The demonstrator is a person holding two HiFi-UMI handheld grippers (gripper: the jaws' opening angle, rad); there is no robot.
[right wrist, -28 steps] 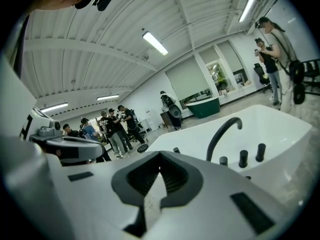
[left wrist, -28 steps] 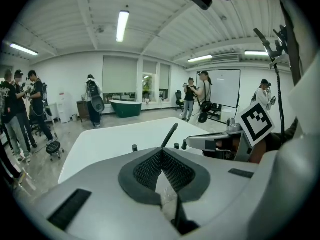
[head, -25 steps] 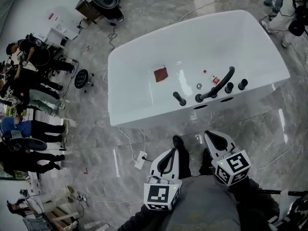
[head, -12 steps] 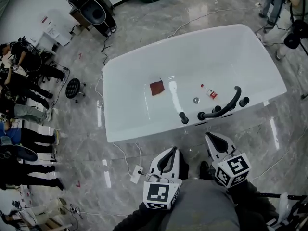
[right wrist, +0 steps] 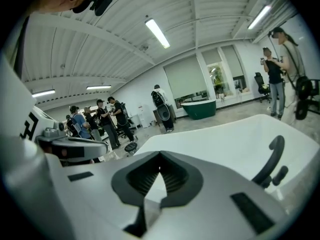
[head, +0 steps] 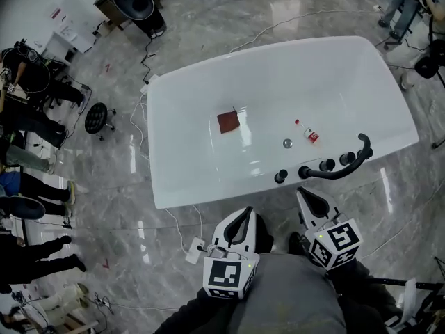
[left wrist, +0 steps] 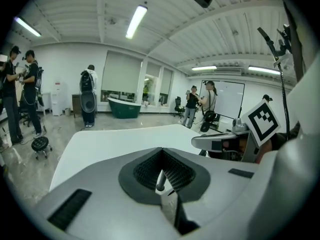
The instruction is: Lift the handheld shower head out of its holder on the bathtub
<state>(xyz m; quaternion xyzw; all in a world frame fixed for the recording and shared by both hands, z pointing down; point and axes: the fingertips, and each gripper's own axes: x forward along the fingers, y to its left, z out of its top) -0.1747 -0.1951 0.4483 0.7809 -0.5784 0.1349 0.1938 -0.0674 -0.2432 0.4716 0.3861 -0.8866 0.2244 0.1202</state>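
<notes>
The black curved handheld shower head [head: 338, 166] lies along the near rim of the white bathtub [head: 201, 186], with black knobs [head: 281, 177] beside it. In the right gripper view the shower head [right wrist: 269, 159] rises at the right over the tub's rim [right wrist: 220, 139]. My left gripper [head: 243, 223] and right gripper [head: 306, 199] hover over the floor just short of the tub, both shut and holding nothing. The right one is nearer the shower head and stands apart from it. In their own views the left gripper [left wrist: 161, 154] and right gripper [right wrist: 160, 158] show pads pressed together.
In the tub lie a red-brown cloth [head: 228, 122], a small red-capped bottle [head: 310, 135] and the drain [head: 287, 143]. A power strip [head: 195, 249] with its cable lies on the marble floor. People [head: 28, 117] stand at the left, near a stool [head: 96, 117].
The bathtub and its black fittings have come closer to both grippers, and the shower head has shifted to the right in the head view. Both grippers stay shut.
</notes>
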